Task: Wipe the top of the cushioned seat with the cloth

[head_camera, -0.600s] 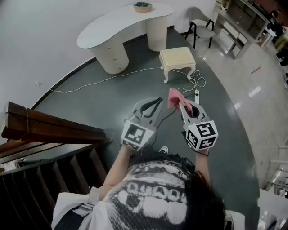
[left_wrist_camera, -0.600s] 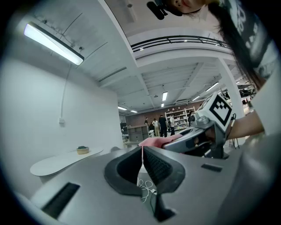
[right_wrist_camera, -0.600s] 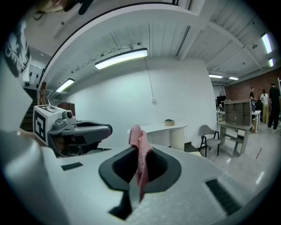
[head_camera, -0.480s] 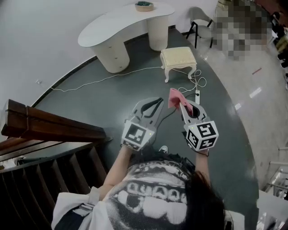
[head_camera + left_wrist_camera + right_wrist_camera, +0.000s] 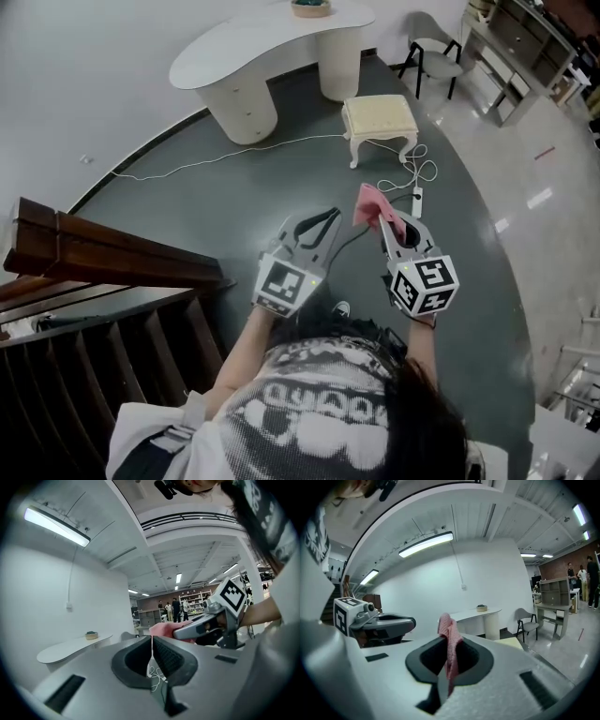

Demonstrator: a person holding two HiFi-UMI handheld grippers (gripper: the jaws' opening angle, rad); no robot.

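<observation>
Cloth [image 5: 450, 637] pinched by right gripper [image 5: 385, 218].

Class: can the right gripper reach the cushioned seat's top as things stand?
Probably not yet: the right gripper, shut on the cloth, is well short of the cushioned seat. Only a cable on the floor lies between.
</observation>
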